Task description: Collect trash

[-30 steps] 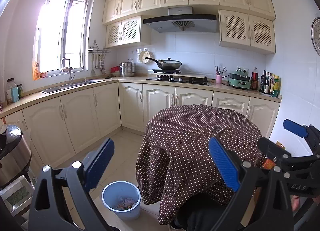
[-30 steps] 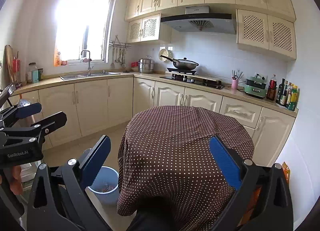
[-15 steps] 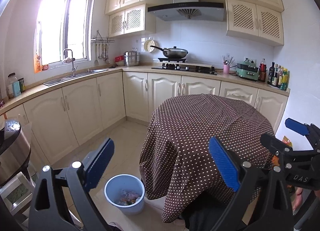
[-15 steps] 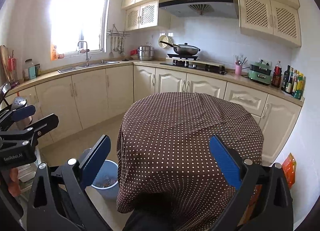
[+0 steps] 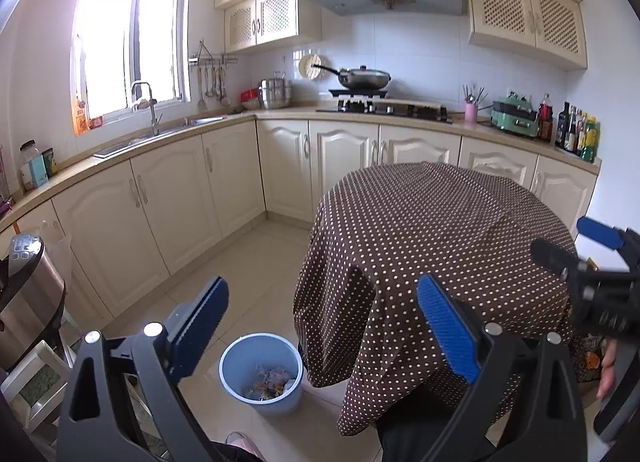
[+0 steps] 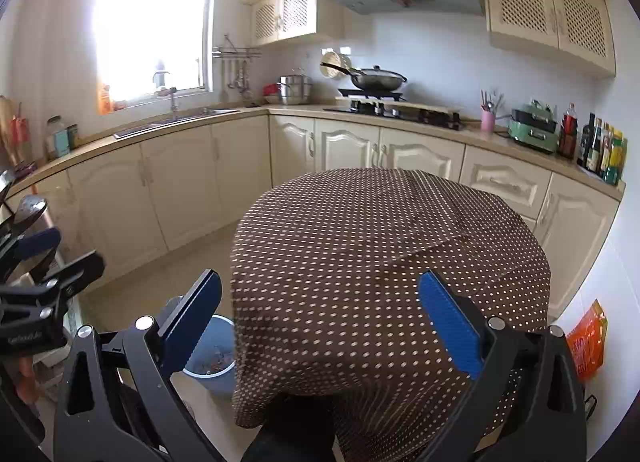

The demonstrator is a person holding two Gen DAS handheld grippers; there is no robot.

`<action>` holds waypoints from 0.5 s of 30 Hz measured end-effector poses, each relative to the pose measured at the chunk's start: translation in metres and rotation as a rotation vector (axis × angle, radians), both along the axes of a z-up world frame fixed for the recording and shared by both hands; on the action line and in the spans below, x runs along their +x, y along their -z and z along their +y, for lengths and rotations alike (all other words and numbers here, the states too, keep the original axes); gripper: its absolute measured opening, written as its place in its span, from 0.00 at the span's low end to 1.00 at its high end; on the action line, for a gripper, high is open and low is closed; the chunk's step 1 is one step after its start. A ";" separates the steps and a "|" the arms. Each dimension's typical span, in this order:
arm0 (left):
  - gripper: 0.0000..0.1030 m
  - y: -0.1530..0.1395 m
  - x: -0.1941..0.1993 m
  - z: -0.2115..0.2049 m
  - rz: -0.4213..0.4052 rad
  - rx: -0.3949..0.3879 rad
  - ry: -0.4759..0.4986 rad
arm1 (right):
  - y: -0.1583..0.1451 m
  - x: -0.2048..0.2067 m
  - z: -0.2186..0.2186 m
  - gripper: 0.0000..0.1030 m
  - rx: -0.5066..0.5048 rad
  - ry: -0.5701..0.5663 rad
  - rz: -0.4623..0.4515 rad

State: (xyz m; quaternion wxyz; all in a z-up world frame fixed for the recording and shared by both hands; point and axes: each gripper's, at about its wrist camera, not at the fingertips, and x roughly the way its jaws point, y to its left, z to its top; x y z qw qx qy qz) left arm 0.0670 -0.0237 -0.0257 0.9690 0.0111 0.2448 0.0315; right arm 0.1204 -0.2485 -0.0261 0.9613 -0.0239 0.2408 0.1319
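Both claws — left (image 5: 322, 324) and right (image 6: 320, 316) — spread, empty. Trash (image 5: 269, 379) lies in the bin (image 5: 261, 372) below the left claw: light, crumpled, soft — pinch a loose edge.

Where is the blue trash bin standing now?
In the left wrist view, the blue trash bin stands on the floor at lower centre, beside the left edge of the polka-dot tablecloth.

draped table (image 5: 432, 246) blocks right, bare floor (image 5: 240, 262) left of it
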 end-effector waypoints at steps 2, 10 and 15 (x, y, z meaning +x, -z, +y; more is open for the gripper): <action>0.91 0.004 0.008 0.000 0.016 0.001 -0.002 | 0.002 0.013 -0.008 0.93 0.002 0.014 0.012; 0.91 0.037 0.044 0.003 0.124 0.004 -0.014 | 0.016 0.074 -0.036 0.93 -0.050 0.061 0.093; 0.91 0.061 0.059 0.004 0.186 0.017 -0.031 | 0.029 0.141 -0.070 0.93 -0.176 0.129 0.177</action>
